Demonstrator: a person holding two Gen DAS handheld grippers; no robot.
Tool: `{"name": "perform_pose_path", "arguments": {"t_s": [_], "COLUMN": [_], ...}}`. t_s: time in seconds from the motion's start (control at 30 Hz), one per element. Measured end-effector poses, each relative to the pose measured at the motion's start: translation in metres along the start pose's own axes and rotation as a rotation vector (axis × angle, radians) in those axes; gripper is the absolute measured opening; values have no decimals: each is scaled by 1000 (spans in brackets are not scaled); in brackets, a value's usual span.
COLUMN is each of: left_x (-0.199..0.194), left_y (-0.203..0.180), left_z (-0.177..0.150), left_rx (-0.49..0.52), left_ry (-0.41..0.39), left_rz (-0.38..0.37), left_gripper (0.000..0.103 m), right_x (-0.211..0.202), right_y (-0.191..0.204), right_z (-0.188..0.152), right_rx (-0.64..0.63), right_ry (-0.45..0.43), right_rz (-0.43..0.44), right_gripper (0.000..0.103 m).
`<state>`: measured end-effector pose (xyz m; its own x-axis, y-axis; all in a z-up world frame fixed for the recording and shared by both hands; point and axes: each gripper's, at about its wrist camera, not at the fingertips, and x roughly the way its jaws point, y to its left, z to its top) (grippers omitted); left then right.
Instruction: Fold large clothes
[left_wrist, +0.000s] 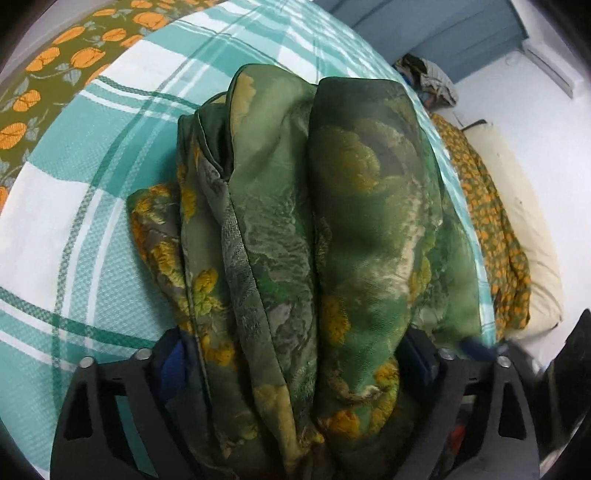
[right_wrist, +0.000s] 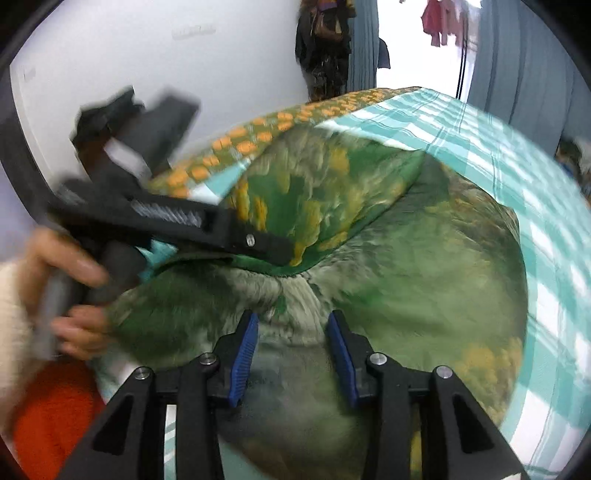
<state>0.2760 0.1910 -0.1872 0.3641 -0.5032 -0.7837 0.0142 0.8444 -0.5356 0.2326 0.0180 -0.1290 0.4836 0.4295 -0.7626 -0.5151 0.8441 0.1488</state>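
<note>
A large green garment with yellow flowers (left_wrist: 295, 221) lies bunched on the bed, seen in both views. My left gripper (left_wrist: 295, 343) has its jaws wide, and a thick bundle of the cloth fills the gap and covers the pads. In the right wrist view the left gripper (right_wrist: 273, 254) lifts a fold of the garment (right_wrist: 325, 192) above the flat part. My right gripper (right_wrist: 293, 321) hovers low over the near side of the garment (right_wrist: 424, 295). Its blue pads (right_wrist: 245, 354) stand apart and do not press on the cloth.
The bed has a teal and white plaid sheet (left_wrist: 74, 221) with an orange-flowered cover (left_wrist: 74, 48) along its edge. A cream pillow (left_wrist: 524, 240) lies by the white wall. A hand (right_wrist: 74, 269) holds the left gripper's handle. An orange-red cloth (right_wrist: 55, 406) sits at the near left.
</note>
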Motion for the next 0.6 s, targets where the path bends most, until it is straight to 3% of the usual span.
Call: {"name": "perform_pose_path", "arguments": {"t_s": [0.1,0.3,0.6], "left_x": [-1,1,4], "left_y": [-2,2,4], "left_z": [0,-2,-6], "left_rx": [12,4,-3], "left_ry": [-1,-4,-1], "left_rz": [11,12,11], "left_gripper": [87,86,86], "right_x": [-45,-60,-23], "right_y": [-46,-132,-150], "right_z": [-11,-44,-65], "right_rx": [171,437,577], "right_ry": [-106,-74,-11], "right_rz": [18,25,209], "right_gripper": [78,78,80]}}
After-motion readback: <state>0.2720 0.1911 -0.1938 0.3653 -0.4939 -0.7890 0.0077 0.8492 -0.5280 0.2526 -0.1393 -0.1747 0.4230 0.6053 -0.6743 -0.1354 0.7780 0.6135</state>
